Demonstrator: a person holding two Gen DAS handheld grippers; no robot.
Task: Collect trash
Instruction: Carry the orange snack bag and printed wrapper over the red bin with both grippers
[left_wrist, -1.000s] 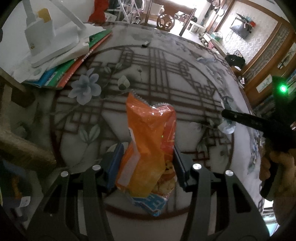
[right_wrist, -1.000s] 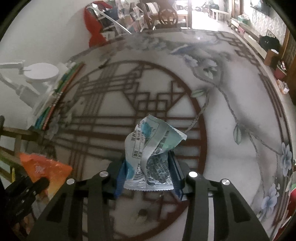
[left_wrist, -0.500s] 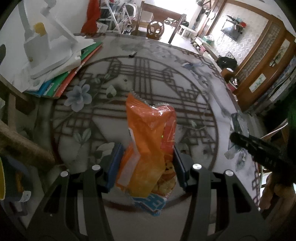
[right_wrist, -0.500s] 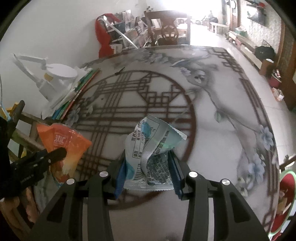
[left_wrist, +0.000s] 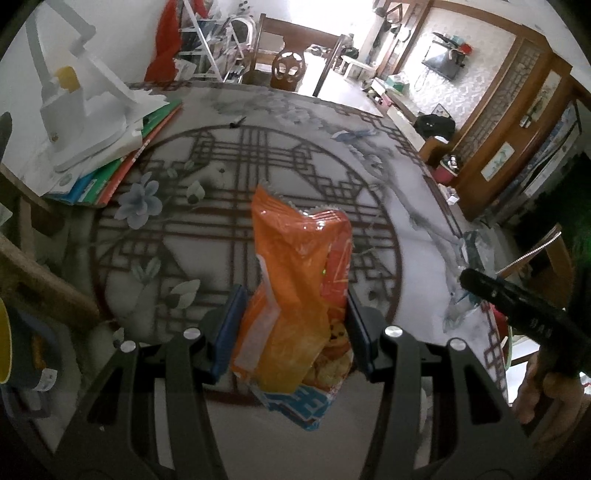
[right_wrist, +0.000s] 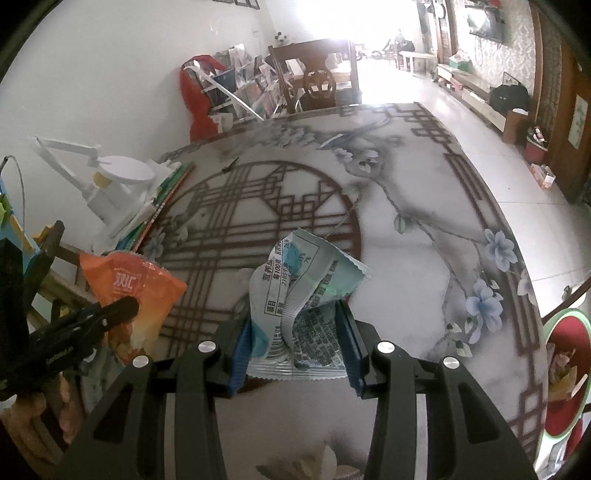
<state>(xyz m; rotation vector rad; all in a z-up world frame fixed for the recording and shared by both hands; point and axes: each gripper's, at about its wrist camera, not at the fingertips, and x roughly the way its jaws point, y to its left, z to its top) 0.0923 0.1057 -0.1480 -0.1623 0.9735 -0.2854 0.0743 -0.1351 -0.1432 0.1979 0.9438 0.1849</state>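
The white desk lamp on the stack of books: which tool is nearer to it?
Left. The left tool, holding the orange snack bag, sits on the side of the white desk lamp; the right tool, holding the pale blue wrapper, is farther across the table.

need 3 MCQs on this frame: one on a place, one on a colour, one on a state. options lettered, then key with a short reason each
1. Where do the coloured books lie?
A. under the white desk lamp's base, at the table's left edge
B. on the floor
C. in the right claw

2. What colour is the snack bag in the left claw?
A. green
B. orange
C. black

3. What state is the right claw in?
A. open, nothing in it
B. shut on a crumpled pale blue wrapper
C. shut on a cup

Key: 1 A, the white desk lamp stands on the stack; 2 B, the bag's upper part is bright orange; 3 B, the blue pads press the wrapper from both sides above the table.
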